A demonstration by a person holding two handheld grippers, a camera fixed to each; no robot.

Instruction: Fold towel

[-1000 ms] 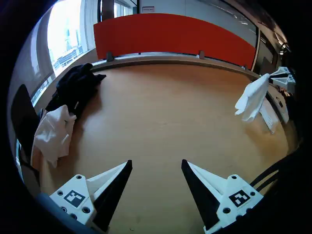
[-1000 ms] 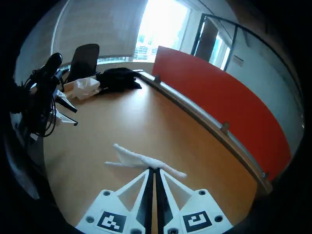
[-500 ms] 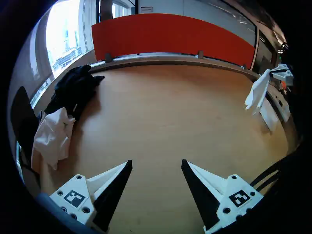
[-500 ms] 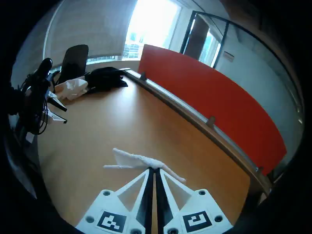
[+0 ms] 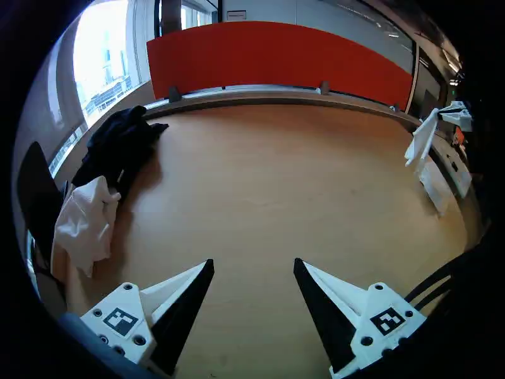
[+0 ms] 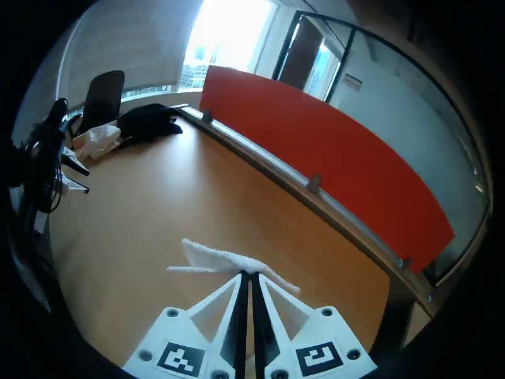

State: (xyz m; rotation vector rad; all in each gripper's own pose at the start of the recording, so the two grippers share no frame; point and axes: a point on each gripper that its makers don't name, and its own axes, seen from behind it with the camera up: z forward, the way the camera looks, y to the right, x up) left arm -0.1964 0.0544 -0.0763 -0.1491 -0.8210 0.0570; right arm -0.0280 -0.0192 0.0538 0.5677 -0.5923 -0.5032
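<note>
While the left gripper (image 5: 252,262) hangs with its fingers spread wide and nothing between them over the wooden table (image 5: 271,183), the left gripper view finds the towel (image 5: 420,136) far off at the right edge. It dangles in a limp white strip from the right gripper (image 5: 443,114), clear of the tabletop. A black garment (image 5: 120,145) and a crumpled white cloth (image 5: 85,221) lie at the left, and a red partition (image 5: 278,60) runs along the far side.

From the right gripper view, its own fingers are pressed together on the towel's bunched edge — the fabric juts forward past the tips. An office chair (image 6: 101,101) stands at the far end.
</note>
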